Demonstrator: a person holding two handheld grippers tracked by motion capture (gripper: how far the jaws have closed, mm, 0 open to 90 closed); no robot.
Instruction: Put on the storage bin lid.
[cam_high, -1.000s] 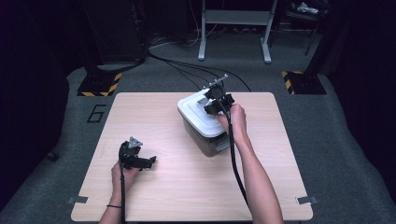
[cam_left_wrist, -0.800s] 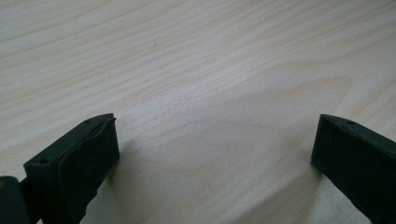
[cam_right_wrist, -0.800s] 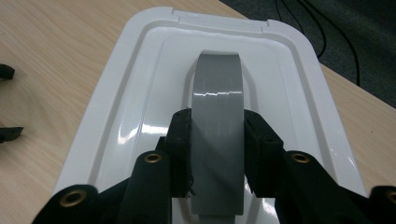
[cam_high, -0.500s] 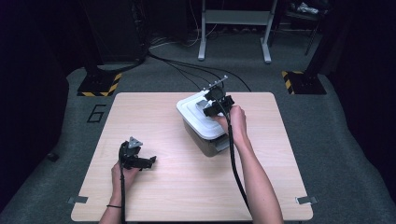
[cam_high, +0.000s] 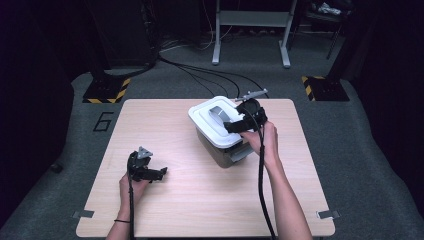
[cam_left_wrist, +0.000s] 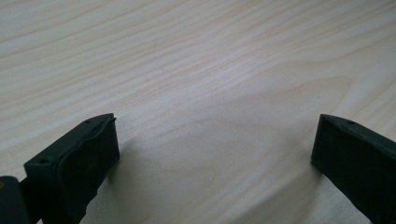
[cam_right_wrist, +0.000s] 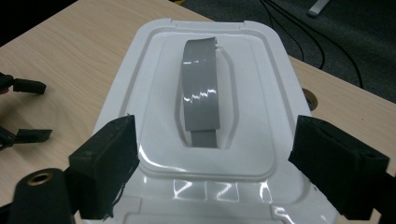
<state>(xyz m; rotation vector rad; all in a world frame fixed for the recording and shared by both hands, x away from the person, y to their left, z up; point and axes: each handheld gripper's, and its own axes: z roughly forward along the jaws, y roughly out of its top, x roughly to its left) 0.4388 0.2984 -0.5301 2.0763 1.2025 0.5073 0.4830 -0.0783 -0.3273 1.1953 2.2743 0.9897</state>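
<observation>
Dark grey carpet surrounds the light wooden table (cam_high: 165, 130), with cables and metal stand legs on the floor beyond its far edge. On the table, right of centre and toward the far side, stands a storage box (cam_high: 227, 150) with a grey body, closed by a white lid (cam_high: 212, 125). A grey handle (cam_right_wrist: 201, 93) lies flat in a recess along the middle of that lid.

Right gripper (cam_high: 239, 120): held over the near right part of the lid, jaws spread wide. In the right gripper view the two black jaws stand either side of the lid's raised panel, apart from the handle; whether they touch the lid surface cannot be told. Nothing is pinched.

Left gripper (cam_high: 159, 174): low over bare table at the near left, well apart from the box. In the left gripper view its jaws are likewise spread, with only wood grain between them. It holds nothing.

Assessment: the step in hand appears to be the approach to the lid, before any grasp. The lid looks seated on the box. The next move likely calls for the right gripper to advance and lower until the handle sits between the jaws, then press them together across its width. The handle lies flush, so a shallow grip may slip; the left gripper may be needed to steady the box body
</observation>
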